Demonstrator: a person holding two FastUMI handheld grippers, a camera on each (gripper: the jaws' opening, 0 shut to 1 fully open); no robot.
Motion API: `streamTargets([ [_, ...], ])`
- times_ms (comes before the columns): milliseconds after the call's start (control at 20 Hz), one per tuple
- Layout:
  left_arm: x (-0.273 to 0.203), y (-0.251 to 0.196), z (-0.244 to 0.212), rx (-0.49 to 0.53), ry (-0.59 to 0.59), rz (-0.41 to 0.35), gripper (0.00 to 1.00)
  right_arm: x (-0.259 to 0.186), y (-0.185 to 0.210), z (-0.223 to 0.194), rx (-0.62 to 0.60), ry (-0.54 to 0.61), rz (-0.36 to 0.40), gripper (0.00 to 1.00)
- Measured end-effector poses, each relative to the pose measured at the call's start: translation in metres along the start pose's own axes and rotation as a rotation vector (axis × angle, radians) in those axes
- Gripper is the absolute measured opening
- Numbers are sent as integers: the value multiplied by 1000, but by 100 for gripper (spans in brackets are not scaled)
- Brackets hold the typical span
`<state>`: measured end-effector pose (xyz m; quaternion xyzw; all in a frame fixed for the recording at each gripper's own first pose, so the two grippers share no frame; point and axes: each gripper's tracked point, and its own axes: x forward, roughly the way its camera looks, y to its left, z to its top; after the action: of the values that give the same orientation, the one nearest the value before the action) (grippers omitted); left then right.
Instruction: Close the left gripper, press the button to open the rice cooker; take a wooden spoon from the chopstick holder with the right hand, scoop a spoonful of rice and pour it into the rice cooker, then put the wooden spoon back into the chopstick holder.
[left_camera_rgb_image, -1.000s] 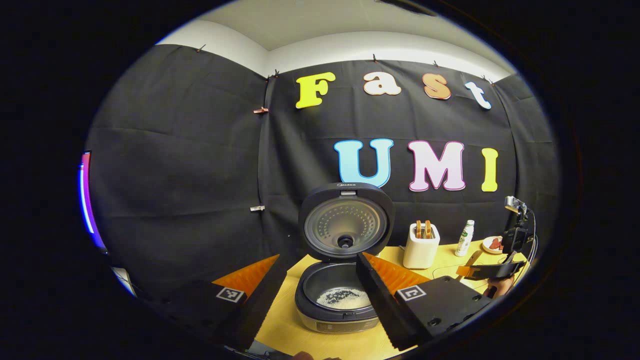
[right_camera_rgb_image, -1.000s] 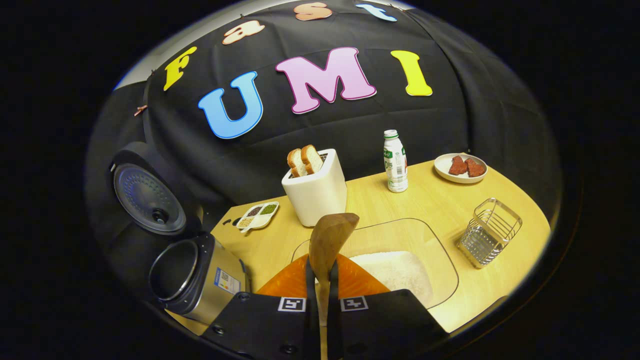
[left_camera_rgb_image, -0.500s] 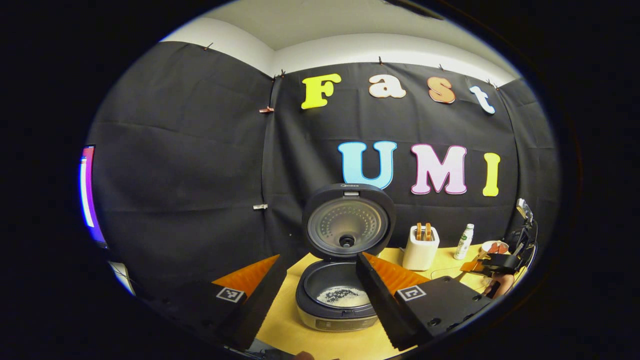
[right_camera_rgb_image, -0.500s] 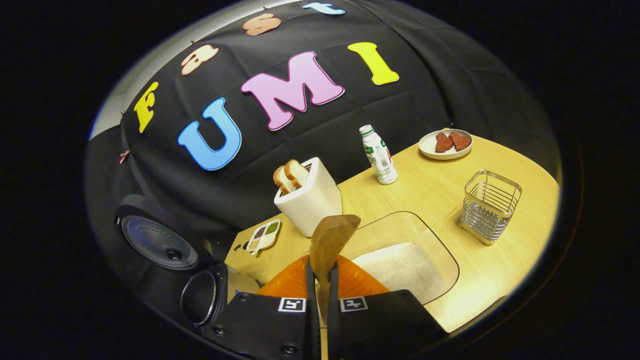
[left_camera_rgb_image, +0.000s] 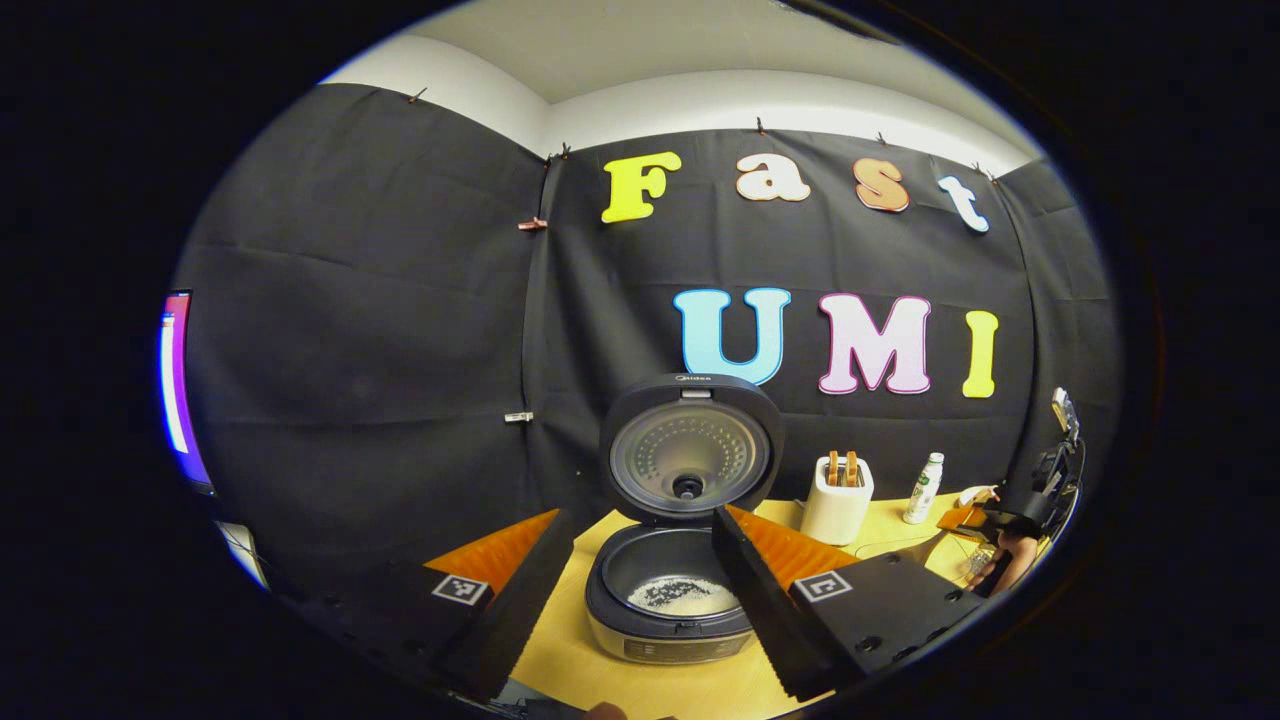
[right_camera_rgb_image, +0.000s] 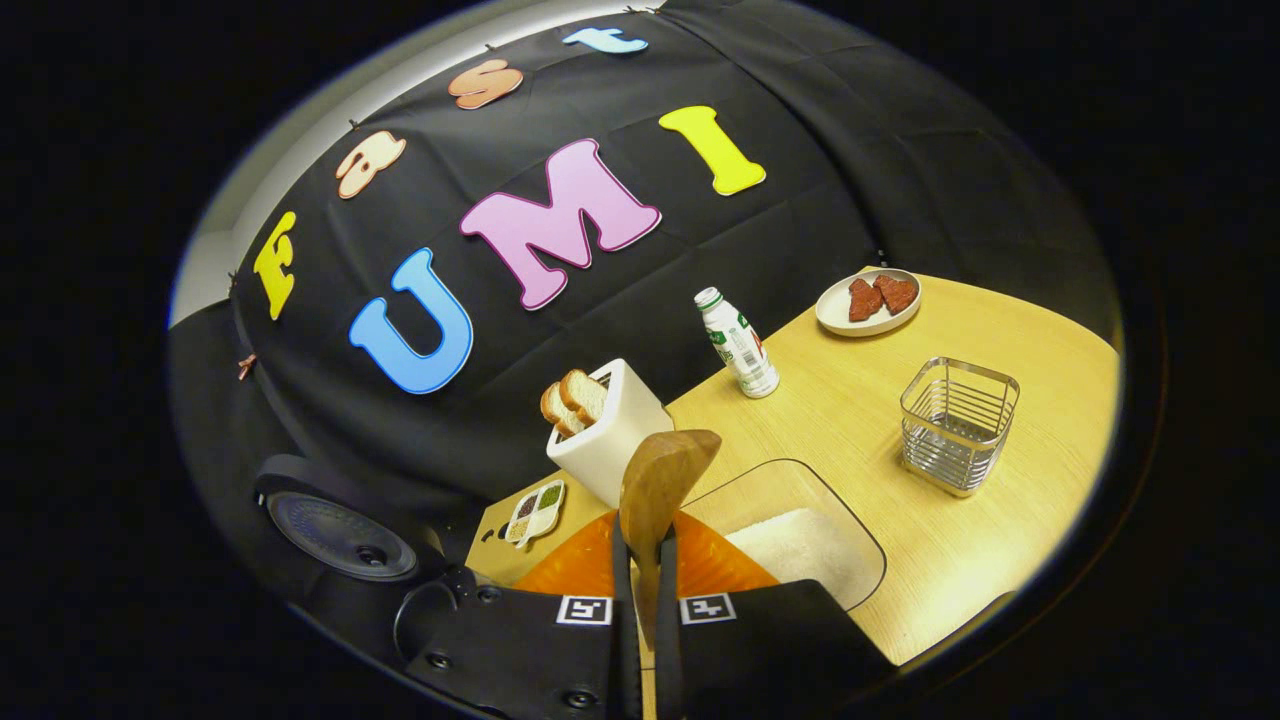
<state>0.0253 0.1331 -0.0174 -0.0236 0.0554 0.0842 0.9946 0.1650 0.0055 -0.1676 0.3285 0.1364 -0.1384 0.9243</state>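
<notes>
Booth: black cloth walls around a light wooden counter (right_camera_rgb_image: 900, 450), white wall and ceiling above.
Rice cooker: the rice cooker (left_camera_rgb_image: 680, 600) stands on the counter at its left part with its lid (left_camera_rgb_image: 690, 448) swung up and upright; a thin patch of white rice lies on the bottom of the inner pot. In the right gripper view its lid shows low at the left edge.
Left gripper: the left gripper (left_camera_rgb_image: 640, 570) hangs in front of the cooker with its fingers spread wide apart, nothing between them; the open pot shows through the gap.
Right gripper: the right gripper (right_camera_rgb_image: 640, 560) is clamped on the handle of the wooden spoon (right_camera_rgb_image: 655, 485), fingers pressed narrow on either side of it; the spoon's bowl points up and forward, above the near edge of the rice tray.
Rice tray: a clear tray (right_camera_rgb_image: 800, 520) with a heap of white rice lies on the counter just beyond the right gripper.
Chopstick holder: the wire chopstick holder (right_camera_rgb_image: 958, 425) stands upright to the right of the tray, apart from it, with no utensil in it.
Other things: a white toaster (right_camera_rgb_image: 605, 430) with two bread slices, a small divided dish (right_camera_rgb_image: 535, 512) beside it, a white bottle (right_camera_rgb_image: 738, 345), a plate (right_camera_rgb_image: 868, 303) with red pieces at the far edge.
</notes>
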Motion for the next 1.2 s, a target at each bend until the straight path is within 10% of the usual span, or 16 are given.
streamTargets([
  [350, 0, 6, 1, -6, -1, 12, 95, -11, 25, 11, 16, -19, 50, 10],
  [750, -2, 32, 1, -41, -9, 60, 95, -29, 142, 1, 15, 17, 253, 10],
  [1200, -14, 79, -1, 15, -26, 167, 95, -38, 254, -80, -298, 96, 466, 10],
])
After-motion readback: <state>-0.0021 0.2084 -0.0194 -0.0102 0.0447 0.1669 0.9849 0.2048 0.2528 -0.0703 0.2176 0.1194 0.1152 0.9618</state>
